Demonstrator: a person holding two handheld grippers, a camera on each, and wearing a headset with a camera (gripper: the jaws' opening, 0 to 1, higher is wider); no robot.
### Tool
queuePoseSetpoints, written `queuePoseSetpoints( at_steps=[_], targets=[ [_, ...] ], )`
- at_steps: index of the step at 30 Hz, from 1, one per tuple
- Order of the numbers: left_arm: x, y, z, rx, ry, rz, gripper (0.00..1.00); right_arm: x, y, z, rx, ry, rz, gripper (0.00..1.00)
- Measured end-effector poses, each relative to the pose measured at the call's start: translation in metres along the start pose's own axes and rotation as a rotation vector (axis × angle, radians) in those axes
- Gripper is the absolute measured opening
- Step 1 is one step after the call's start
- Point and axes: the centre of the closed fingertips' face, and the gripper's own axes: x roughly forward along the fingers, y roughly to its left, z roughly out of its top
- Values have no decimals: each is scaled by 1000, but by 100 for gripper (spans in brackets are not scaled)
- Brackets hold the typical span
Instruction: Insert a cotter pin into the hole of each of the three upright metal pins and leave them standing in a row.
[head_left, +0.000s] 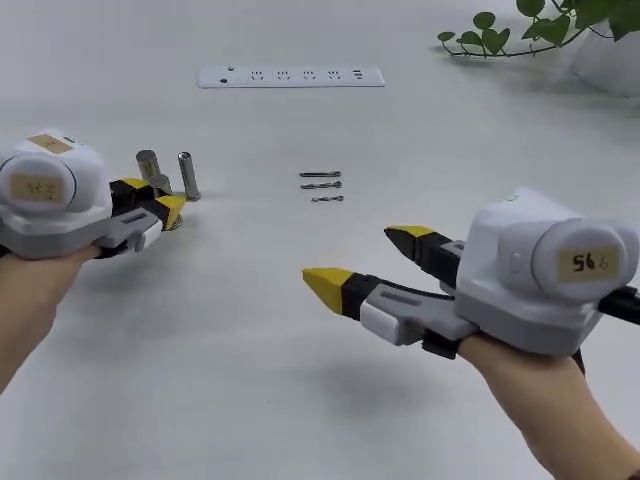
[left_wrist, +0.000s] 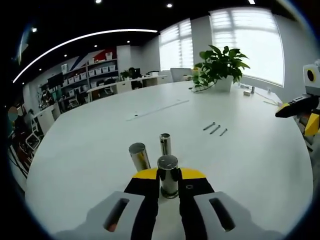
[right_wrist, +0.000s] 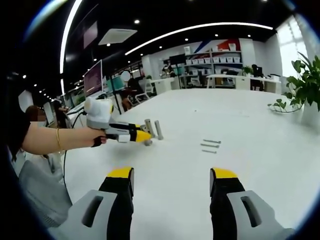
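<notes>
Head view: the left gripper (head_left: 165, 208) sits at the left edge of the white table (head_left: 250, 380), its yellow-tipped jaws reaching into a tight cluster of three upright metal pins (head_left: 186, 175). Two of them stand free just beyond the tips; the third is partly hidden by the jaws. Right of the cluster, near the middle of the table, three cotter pins (head_left: 321, 185) lie in a short stack, parallel and just apart. A white power strip (head_left: 290, 77) lies farther back, and a plant (head_left: 530, 25) trails in at the top right corner. The right gripper (head_left: 368, 258) hovers lower right, its jaws spread wide with nothing between them, well apart from the cotter pins.

Left gripper view: the jaws are closed on the nearest pin (left_wrist: 168, 175), which stands upright between the yellow tips. The other two pins stand just behind it — one to its left, one straight beyond. The cotter pins (left_wrist: 215, 129) lie off to the right, and the right gripper (left_wrist: 299, 106) shows at the right edge.

Right gripper view: both jaws rise far apart, holding nothing. Across the table the left gripper (right_wrist: 142, 136) meets the metal pins (right_wrist: 158, 130) — the cotter pins (right_wrist: 210, 145) lie to their right.
</notes>
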Motion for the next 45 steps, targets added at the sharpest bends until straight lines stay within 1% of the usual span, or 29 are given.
queuePoseSetpoints(
  at_steps=[4, 6, 7, 10, 14, 15, 18, 20, 24, 27, 30, 32, 34, 35, 40, 41, 45],
  targets=[
    [0, 0, 0, -15, -1, -3, 10, 0, -1, -1, 2, 1, -6, 58],
    [0, 0, 1, -41, 3, 1, 10, -1, -2, 0, 1, 0, -9, 58],
    [0, 0, 0, -42, 4, 2, 10, -1, -2, 0, 1, 0, -11, 58],
    [0, -1, 1, -23, 10, 8, 10, -3, -3, 0, 4, 0, -13, 58],
    [-2, -5, 0, 2, 19, 12, 10, -5, -4, 0, 3, -1, -17, 58],
    [-3, -5, -1, -12, 25, 15, 10, -6, -5, 1, 3, -2, -17, 58],
    [-5, -8, -2, -18, 28, 16, 10, -6, -4, 1, 5, -4, -16, 58],
    [-8, -12, -3, -20, 33, 17, 10, -7, -3, 1, 4, -3, -15, 58],
    [-11, -17, 0, -27, 23, 9, 10, -9, -2, 1, 0, -5, -14, 58],
    [-14, -25, 3, -38, 20, -3, 10, -10, -1, 0, 0, -4, -14, 58],
    [-16, -32, 4, -43, 21, -10, 10, -11, -1, 1, 0, -7, -13, 58],
    [-16, -38, 5, -41, 20, -17, 10, -12, 0, 1, -2, -7, -13, 58],
    [-16, -42, 6, -39, 20, -22, 10, -12, 0, 1, -3, -8, -12, 58],
    [-15, -47, 7, -43, 17, -28, 10, -13, 0, 1, -2, -8, -11, 58],
    [-12, -62, 9, -48, 14, -37, 10, -13, 1, 0, -2, -9, -8, 58],
    [-10, -67, 10, -54, 15, -41, 10, -14, 1, 0, -6, -8, -7, 58],
    [-7, -78, 12, -73, 8, -50, 10, -16, 1, 0, -22, -10, -4, 57]
  ],
)
